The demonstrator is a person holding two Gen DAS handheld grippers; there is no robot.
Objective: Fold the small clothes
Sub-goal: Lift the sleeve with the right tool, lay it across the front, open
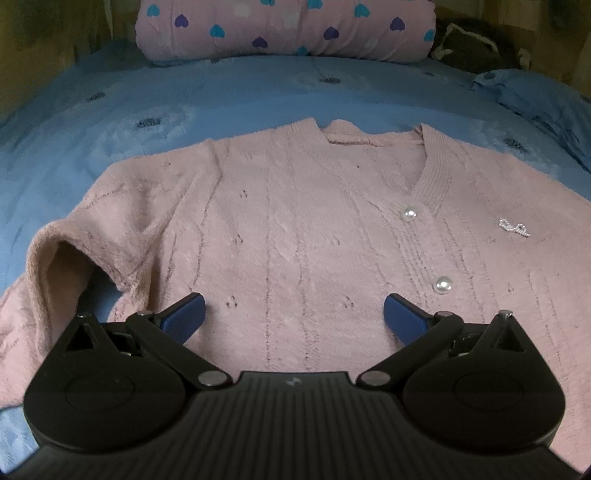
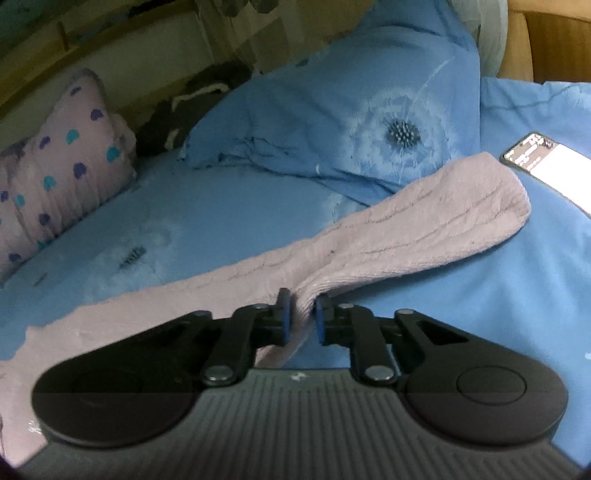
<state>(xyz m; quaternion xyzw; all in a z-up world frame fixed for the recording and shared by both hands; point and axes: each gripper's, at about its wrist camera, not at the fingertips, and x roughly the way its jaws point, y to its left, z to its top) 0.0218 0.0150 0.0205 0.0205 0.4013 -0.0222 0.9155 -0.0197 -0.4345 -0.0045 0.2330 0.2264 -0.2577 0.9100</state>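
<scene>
A pink knitted cardigan (image 1: 295, 221) with pearl buttons (image 1: 408, 214) lies front-up on a blue bed sheet (image 1: 110, 110). My left gripper (image 1: 294, 310) hovers open over its lower middle, blue pads spread wide with nothing between them. The cardigan's left sleeve (image 1: 55, 266) bends back toward the camera. In the right wrist view the other sleeve (image 2: 424, 221) stretches out to the right across the sheet. My right gripper (image 2: 301, 314) is shut on a bunched fold of this sleeve, which is pinched between the blue pads.
A pink cushion with blue and purple hearts (image 1: 284, 27) lies at the head of the bed. A blue pillow with a dandelion print (image 2: 351, 122) sits beyond the sleeve. A phone with a lit screen (image 2: 550, 168) rests on the sheet at the right. Dark clothing (image 1: 476, 48) lies behind.
</scene>
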